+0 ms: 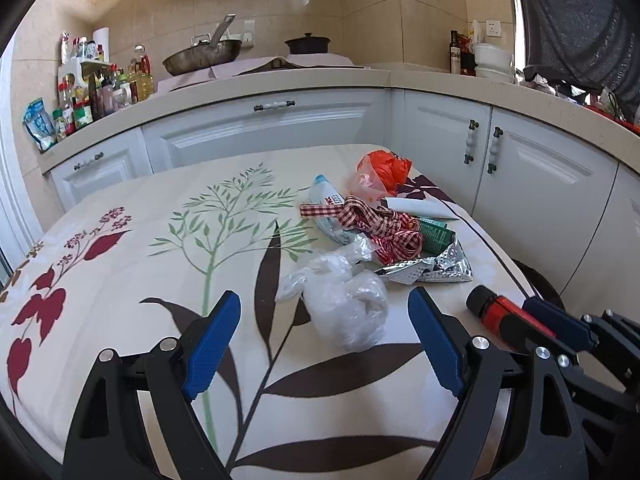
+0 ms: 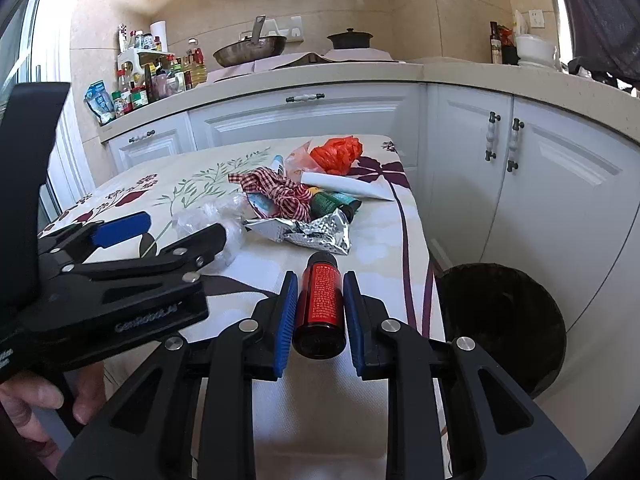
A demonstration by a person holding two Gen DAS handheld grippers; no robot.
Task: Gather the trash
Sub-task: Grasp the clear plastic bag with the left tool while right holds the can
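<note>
Early days: right gripper (image 2: 319, 312) is clamped on the red bottle (image 2: 321, 300), left gripper (image 1: 324, 344) gapes empty near the clear bag (image 1: 344, 300), trash pile (image 2: 304, 208) untouched, bin (image 2: 500, 312) right.

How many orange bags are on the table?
1. The orange bag sits crumpled at the far end of the trash pile, by the table's far edge. Others may hide under the pile.

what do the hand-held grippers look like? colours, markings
Both alike: black angular linkage arms with round silver pins, flat blue ribbed pads on the fingers. Left hand-held gripper; right hand-held gripper. The left's black body carries pale lettering, seen from the right wrist view. No cables or sleeves visible.
</note>
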